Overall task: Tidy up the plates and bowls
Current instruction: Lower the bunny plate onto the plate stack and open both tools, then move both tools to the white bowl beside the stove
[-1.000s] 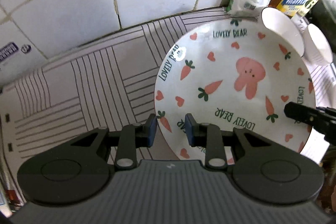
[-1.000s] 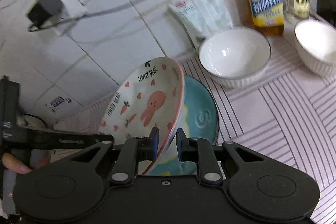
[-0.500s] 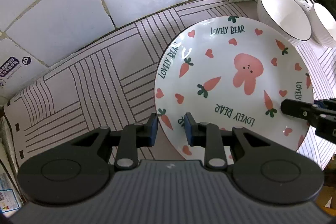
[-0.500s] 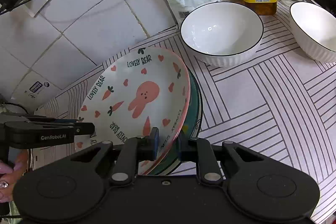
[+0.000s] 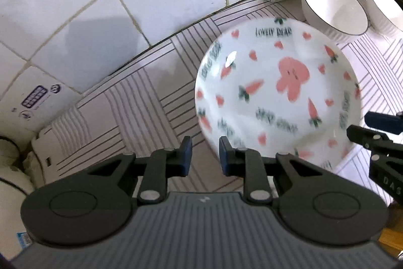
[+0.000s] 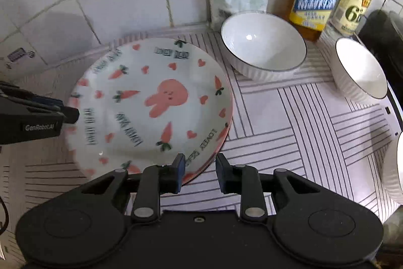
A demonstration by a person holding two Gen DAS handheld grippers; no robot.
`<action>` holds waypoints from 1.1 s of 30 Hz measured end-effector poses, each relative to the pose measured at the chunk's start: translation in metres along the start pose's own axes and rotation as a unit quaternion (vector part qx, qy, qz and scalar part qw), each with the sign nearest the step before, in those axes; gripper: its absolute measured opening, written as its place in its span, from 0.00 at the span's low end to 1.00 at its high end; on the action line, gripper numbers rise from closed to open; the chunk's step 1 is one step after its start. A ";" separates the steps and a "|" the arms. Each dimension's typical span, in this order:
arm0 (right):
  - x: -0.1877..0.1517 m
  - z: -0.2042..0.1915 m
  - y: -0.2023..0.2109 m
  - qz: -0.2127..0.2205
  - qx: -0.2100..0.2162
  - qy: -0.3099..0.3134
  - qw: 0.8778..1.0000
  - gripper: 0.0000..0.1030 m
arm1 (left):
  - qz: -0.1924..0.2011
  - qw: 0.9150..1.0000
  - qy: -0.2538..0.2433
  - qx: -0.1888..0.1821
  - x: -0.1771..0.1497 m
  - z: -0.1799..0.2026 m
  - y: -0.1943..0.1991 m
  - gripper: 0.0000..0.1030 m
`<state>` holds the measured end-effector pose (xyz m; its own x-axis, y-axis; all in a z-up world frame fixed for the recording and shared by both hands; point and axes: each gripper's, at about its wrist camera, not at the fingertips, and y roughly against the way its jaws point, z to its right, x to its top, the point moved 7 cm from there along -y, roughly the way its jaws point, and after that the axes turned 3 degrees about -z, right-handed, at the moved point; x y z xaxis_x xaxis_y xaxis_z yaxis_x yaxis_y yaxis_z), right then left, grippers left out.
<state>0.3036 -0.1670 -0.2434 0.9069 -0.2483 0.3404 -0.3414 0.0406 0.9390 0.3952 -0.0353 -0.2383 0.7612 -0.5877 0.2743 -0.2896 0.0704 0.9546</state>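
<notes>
Plate [image 6: 151,102] flat on surface [image 6: 289,132]. Right claw [image 6: 200,169] just opened, rim between jaws, unpinched. Left claw [image 5: 205,155] narrowing, empty, beside rim. Bowl [image 6: 263,44] beyond plate, nearer right.

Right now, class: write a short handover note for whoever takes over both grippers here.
Right gripper: jaws have just been opening; the bunny plate rim lies between them, unpinched.
Left gripper: nothing between its jaws, just off the plate's edge.
Done: bunny plate lies flat on the mat.
Left: three white bowls, first, second, third, stand separate, unstacked.
</notes>
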 end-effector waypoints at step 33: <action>-0.102 0.176 0.185 0.257 -0.004 -0.005 0.966 0.66 | 0.038 0.987 -0.082 -0.131 -0.019 0.195 0.151 0.62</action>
<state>0.1043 -0.3040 -0.1128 0.6161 -0.2024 0.7612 -0.7438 0.1685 0.6468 0.2240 -0.1704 -0.1221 0.6330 -0.6934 0.3442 -0.1660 0.3127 0.9352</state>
